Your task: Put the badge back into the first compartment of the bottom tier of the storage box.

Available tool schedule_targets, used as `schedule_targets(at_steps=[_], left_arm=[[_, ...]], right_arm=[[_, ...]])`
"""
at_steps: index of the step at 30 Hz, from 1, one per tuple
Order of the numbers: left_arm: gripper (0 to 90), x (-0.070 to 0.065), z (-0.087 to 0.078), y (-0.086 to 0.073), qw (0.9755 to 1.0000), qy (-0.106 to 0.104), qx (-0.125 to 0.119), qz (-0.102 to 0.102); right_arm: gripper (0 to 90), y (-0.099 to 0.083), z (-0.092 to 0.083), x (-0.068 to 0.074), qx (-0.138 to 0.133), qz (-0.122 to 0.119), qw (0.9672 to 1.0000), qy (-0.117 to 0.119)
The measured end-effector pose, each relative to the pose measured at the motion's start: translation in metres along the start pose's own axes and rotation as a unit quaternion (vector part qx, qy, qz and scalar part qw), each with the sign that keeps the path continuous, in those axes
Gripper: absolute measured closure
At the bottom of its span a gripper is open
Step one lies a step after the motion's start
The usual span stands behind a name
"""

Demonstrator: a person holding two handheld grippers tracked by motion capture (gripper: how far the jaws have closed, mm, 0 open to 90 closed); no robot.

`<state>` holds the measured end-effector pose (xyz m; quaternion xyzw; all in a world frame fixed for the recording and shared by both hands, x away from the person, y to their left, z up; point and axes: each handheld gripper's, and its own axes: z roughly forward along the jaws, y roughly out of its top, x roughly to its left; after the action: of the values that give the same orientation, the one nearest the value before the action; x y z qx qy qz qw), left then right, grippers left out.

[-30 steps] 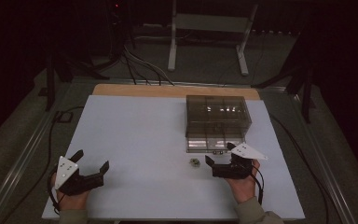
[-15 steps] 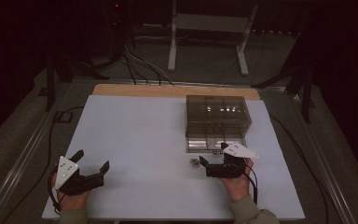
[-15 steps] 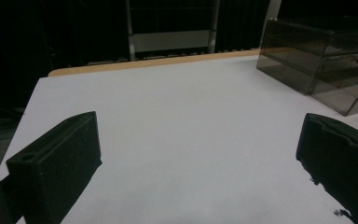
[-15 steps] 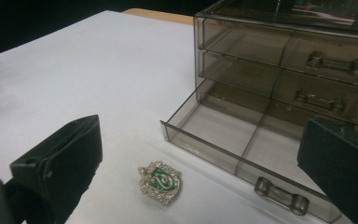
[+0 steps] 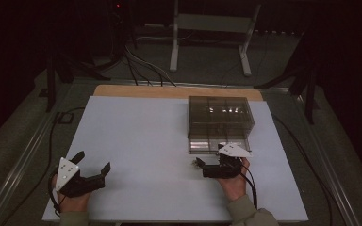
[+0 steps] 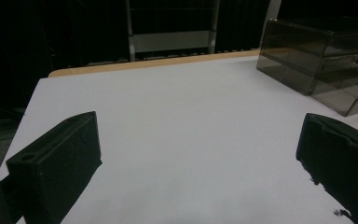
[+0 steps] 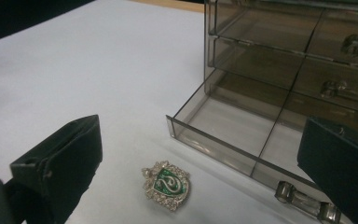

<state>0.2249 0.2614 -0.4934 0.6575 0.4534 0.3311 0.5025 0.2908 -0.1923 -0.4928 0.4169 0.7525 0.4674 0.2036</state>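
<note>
Landmark: the smoky clear drawer box (image 5: 220, 123) stood on the white table (image 5: 136, 141), toward its far right part.
Open drawer: the bottom drawer (image 7: 242, 140) of the box was pulled out toward the person, its front wall low over the tabletop and a clear handle (image 7: 303, 201) on that front.
Badge: a small silver crest with a green centre (image 7: 166, 184) lay flat on the table just in front of the open drawer's left corner, outside the drawer and not touching it; in the high view it was a tiny speck (image 5: 195, 164) just off the box's near left corner.
Right gripper: the right gripper (image 5: 206, 168) was low over the table just before the box's near edge, its jaws spread wide, one on each side of the badge and touching neither the badge nor the drawer.
Left gripper: the left gripper (image 5: 93, 163) rested well to the left of the box, near the table's front edge, jaws spread wide with only bare tabletop between them.
</note>
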Motion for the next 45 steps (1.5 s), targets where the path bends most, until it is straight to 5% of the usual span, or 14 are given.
schedule_targets(at_steps=[9,33,45], left_arm=[[0.6,0.0,0.0,0.0,1.0,0.0,0.0,0.0],[0.7,0.0,0.0,0.0,1.0,0.001,0.0,0.001],[0.7,0.0,0.0,0.0,1.0,0.002,0.0,0.001]], right_arm=[[2.9,-0.002,0.008,0.005,0.016,-0.003,0.9998,0.006],[42.2,-0.012,0.026,0.024,0.088,-0.062,0.994,0.014],[47.3,-0.016,0.033,0.027,0.116,-0.077,0.9902,0.01]])
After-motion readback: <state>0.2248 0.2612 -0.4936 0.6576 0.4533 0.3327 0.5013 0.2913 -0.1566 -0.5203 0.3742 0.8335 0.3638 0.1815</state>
